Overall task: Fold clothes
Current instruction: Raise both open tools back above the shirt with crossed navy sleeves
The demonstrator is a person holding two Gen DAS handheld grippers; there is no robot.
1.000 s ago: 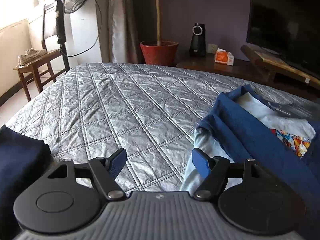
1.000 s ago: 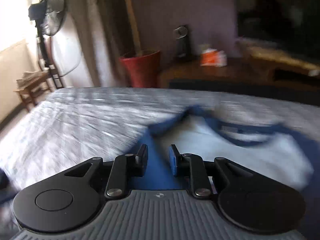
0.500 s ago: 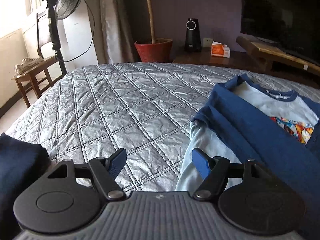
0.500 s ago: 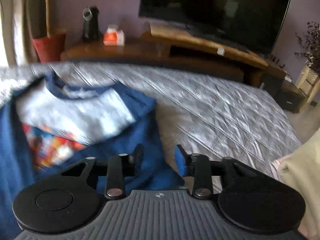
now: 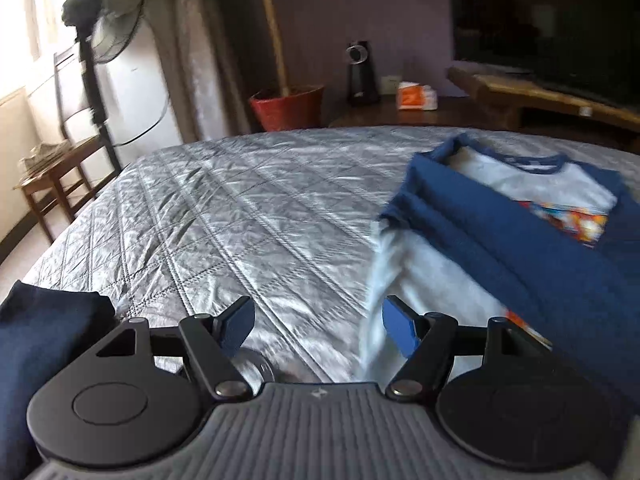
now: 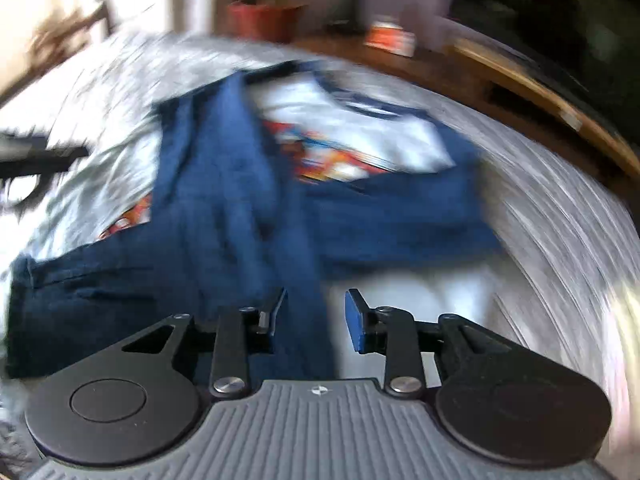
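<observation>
A bed [image 5: 224,208] under a silver quilted cover fills my view. On its right side lies the raglan shirt [image 5: 516,216], navy sleeves folded across its pale printed front. My left gripper [image 5: 316,326] hangs released over bare quilt beside the shirt's hem. My right gripper [image 6: 316,316] is spreading its fingers above a navy sleeve, gripping nothing.

purple wall [image 5: 320,8], standing fan [image 5: 108,20], wooden chair [image 5: 52,176]
</observation>
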